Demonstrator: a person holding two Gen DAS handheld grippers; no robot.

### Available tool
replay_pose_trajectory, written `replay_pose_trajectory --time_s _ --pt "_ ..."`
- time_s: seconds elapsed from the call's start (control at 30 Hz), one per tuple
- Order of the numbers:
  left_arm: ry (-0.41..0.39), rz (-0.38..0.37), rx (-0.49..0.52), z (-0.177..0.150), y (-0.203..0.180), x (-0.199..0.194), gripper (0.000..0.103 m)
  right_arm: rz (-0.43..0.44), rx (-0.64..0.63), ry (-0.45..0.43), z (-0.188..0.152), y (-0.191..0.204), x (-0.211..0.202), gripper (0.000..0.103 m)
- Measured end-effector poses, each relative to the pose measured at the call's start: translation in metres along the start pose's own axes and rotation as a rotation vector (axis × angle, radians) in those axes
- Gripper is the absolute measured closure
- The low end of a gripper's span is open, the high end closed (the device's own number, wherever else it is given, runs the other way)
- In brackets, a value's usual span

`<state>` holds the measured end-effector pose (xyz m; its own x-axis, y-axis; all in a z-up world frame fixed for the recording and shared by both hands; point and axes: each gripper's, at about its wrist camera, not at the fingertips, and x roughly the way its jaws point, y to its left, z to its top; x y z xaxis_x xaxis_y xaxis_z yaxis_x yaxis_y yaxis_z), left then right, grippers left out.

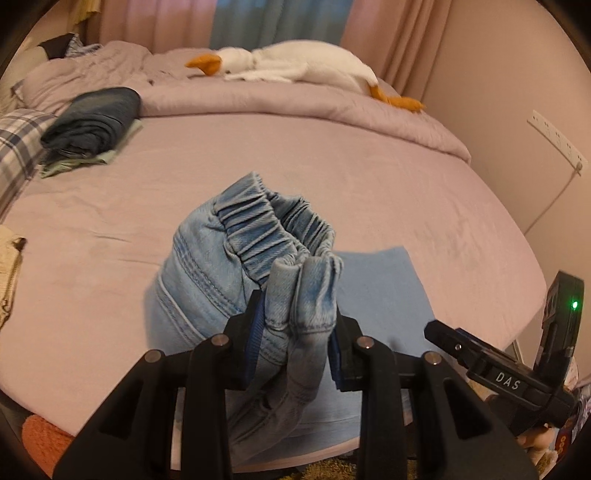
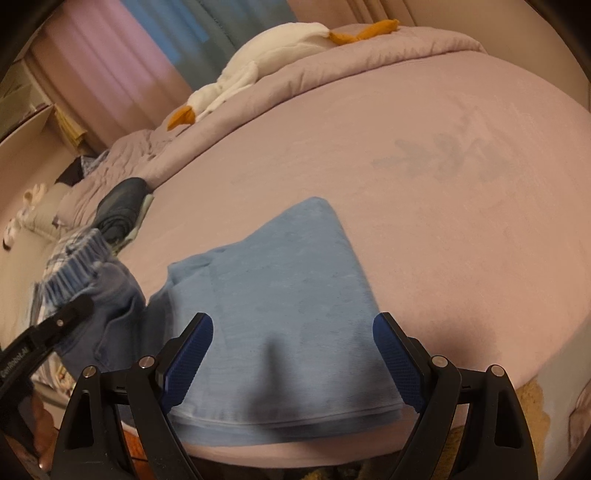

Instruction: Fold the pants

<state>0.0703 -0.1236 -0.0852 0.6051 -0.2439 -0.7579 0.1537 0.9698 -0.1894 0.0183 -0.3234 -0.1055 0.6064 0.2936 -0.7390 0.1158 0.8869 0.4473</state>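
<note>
While our left gripper pinches the pants and our right gripper gapes, lilac bed fronts pink curtains.

i'm seeing light blue washed denim pants, their far part a flat plain blue. i'm looking over a pale mauve sheet carrying a faint grey leaf print. the goose toy is showing white with orange beak and feet. i'm noting dark navy folded clothes, a blue-and-white plaid pillow, and blue finger pads on black.
</note>
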Motion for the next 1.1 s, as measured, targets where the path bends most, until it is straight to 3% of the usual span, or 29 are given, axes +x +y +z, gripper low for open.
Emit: replay_pose_trajectory --time_s 0.5,0.57,0.73,0.9,1.1 --pt "0.139 -0.106 -0.032 -0.017 -0.007 0.047 0.066 -0.005 0.043 0.038 -0.005 -0.014 0.004 0.015" --pt "0.139 -0.129 -0.034 -0.017 -0.008 0.046 0.060 -0.005 0.045 0.041 -0.005 -0.015 0.005 0.015" --pt "0.159 -0.270 -0.103 -0.018 -0.003 0.035 0.030 -0.015 0.044 0.059 -0.006 -0.014 0.008 0.015" --pt "0.116 -0.320 -0.098 -0.016 -0.006 0.004 0.021 -0.029 0.026 0.058 -0.007 -0.012 0.005 0.015" --pt "0.005 -0.282 -0.134 -0.011 0.015 -0.036 0.012 -0.044 0.016 0.051 -0.007 -0.011 0.001 0.015"
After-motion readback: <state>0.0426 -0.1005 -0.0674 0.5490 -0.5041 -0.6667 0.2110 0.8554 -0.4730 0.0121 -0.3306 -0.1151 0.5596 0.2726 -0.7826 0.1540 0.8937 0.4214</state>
